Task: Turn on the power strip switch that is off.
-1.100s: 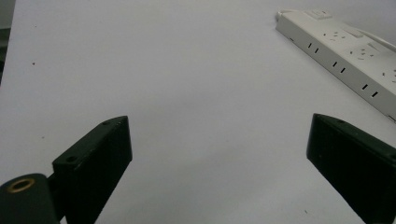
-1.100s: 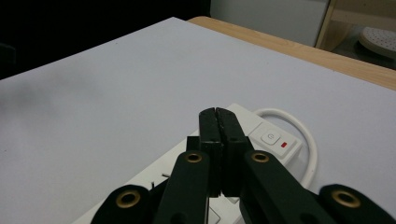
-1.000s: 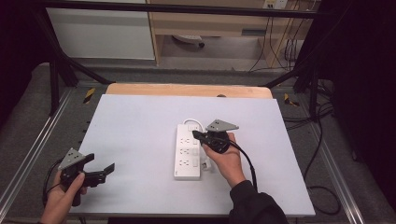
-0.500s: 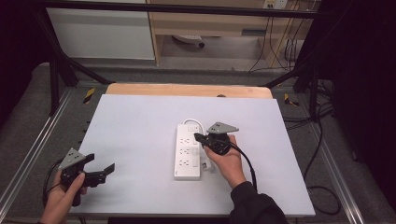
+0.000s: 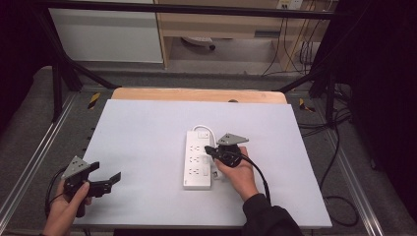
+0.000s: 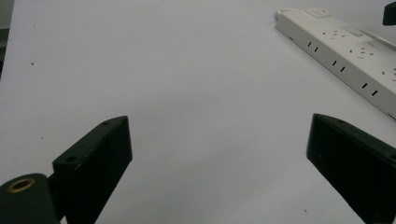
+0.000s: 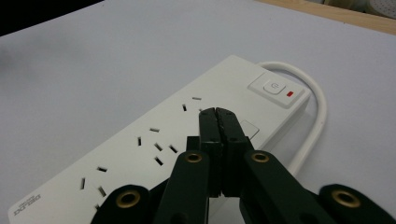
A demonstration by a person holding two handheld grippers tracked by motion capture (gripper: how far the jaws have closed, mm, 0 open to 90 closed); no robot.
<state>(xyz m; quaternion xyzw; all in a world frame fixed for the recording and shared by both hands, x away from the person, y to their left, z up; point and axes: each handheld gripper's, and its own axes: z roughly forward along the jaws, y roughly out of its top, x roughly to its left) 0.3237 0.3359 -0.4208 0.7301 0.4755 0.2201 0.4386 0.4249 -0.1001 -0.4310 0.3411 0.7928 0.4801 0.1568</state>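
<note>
In the high view the right hand (image 5: 239, 175) covers the near right corner of the power strip (image 5: 198, 158), and the right gripper (image 5: 208, 149) hides part of the sockets beneath it — whether its tips touch the strip's face cannot be told. The small white object (image 5: 215, 173) beside the hand is too small to identify. In the left gripper view the strip (image 6: 348, 58) runs off the right edge, its far end unseen, and a dark shape at the top right corner is cut off. In the right gripper view the strip's (image 7: 154, 154) printed label at the lower left is too blurred to read — its near end is hidden behind the jaws.
</note>
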